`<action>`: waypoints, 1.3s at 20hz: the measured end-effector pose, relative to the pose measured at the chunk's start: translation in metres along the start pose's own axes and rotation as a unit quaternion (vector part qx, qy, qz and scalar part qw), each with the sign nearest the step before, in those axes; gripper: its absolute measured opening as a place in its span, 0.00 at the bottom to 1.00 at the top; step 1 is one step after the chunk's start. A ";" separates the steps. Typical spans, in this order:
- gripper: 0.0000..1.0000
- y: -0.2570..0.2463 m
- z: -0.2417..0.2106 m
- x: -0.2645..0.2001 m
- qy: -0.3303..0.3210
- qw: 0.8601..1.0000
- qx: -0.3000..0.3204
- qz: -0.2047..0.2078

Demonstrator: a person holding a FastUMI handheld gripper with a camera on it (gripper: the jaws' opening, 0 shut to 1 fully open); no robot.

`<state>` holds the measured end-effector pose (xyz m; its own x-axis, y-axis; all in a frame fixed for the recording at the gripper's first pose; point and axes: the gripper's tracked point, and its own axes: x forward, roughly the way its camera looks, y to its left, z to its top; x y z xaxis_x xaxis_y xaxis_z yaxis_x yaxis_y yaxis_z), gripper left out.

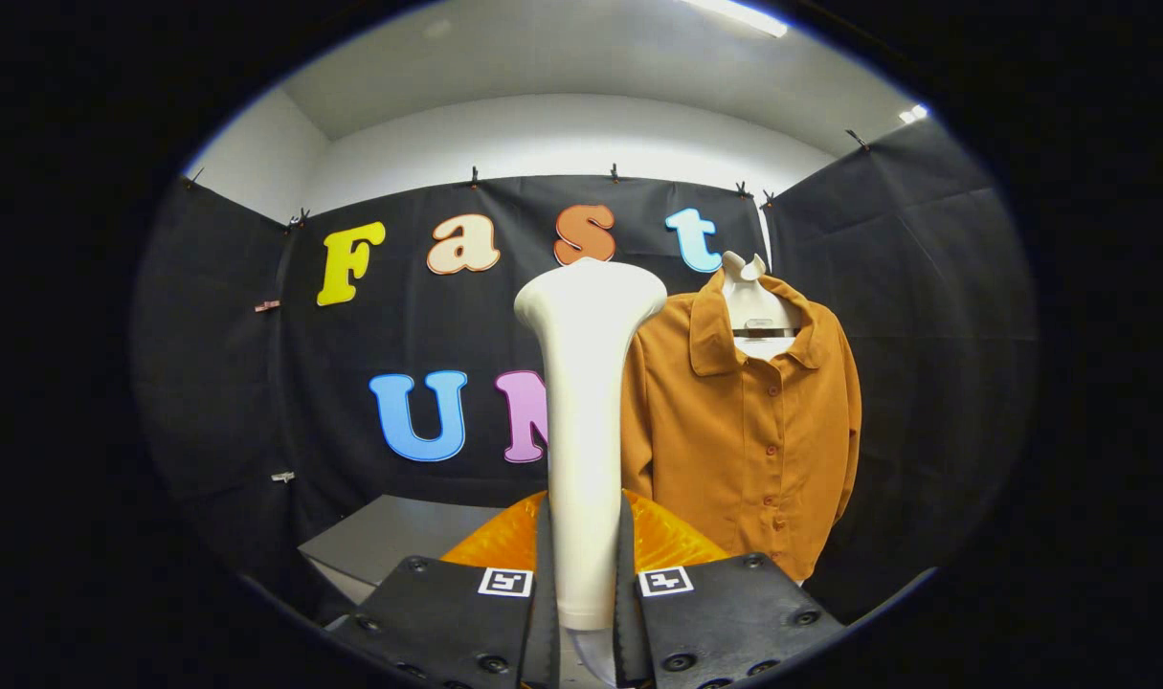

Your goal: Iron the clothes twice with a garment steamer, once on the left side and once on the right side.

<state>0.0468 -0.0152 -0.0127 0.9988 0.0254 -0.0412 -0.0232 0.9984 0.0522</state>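
Black cloth is hanging as the booth wall (256, 383) behind everything, with a pale wall and a ceiling light showing above it. The steamer (586, 411) is standing upright between the fingers, its white handle rising from them and flaring into a wide head at the top. The gripper (583, 612) is pinching the steamer's handle low down, both fingers pressing against its sides. Just beyond the fingers, an orange translucent base (672, 541) is bulging out on either side of the handle. Beyond the steamer and just beside it to the right, the shirt (749, 431) is hanging on a pale form (753, 306), buttoned down the front, collar open. A grey box (390, 541) is sitting low to the left.
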 end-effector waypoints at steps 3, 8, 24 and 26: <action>0.26 0.002 0.002 -0.001 0.002 1.000 0.001 -0.002; 0.26 0.002 0.007 0.001 -0.003 1.000 0.003 -0.007; 0.26 0.019 0.015 -0.010 -0.009 1.000 -0.005 0.001; 0.26 0.019 0.015 -0.010 -0.008 1.000 -0.004 0.002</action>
<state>0.0366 0.0030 0.0039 0.9993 0.0282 -0.0255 -0.0271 0.9986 0.0445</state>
